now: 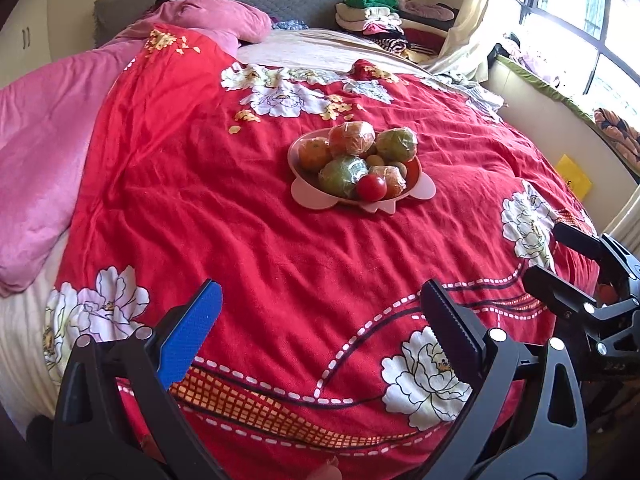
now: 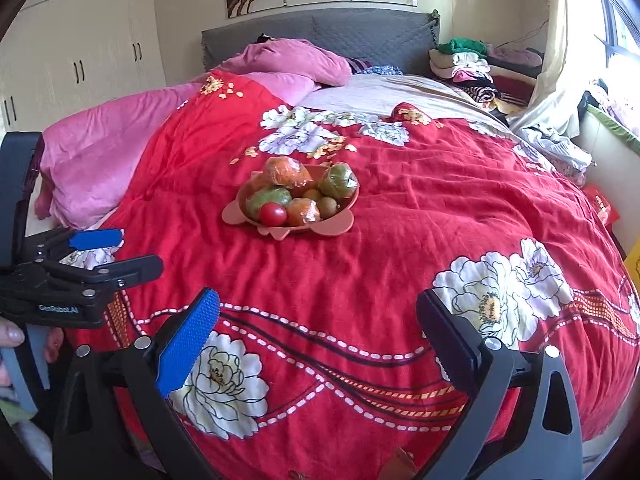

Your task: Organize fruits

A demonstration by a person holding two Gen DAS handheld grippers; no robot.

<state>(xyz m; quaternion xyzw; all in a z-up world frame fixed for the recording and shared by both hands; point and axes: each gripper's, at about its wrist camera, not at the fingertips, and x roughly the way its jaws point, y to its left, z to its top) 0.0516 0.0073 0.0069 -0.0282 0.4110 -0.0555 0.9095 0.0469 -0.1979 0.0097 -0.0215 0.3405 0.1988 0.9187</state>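
A pink bowl (image 1: 308,194) (image 2: 340,227) stands on the red flowered bedspread (image 1: 280,248), piled with wrapped orange fruits (image 1: 352,138) (image 2: 286,172), wrapped green fruits (image 1: 342,176) (image 2: 340,182), a red tomato (image 1: 371,187) (image 2: 273,214) at its near edge and small brown kiwis (image 2: 326,206). My left gripper (image 1: 324,316) is open and empty, well short of the bowl; it also shows at the left of the right wrist view (image 2: 120,252). My right gripper (image 2: 318,320) is open and empty, low over the near bedspread; it shows at the right of the left wrist view (image 1: 556,256).
A pink quilt (image 1: 44,148) lies along the bed's left side. A grey headboard (image 2: 320,36) and folded clothes (image 2: 464,64) are at the far end. A window ledge (image 1: 552,92) runs along the right. White wardrobes (image 2: 80,52) stand at the left.
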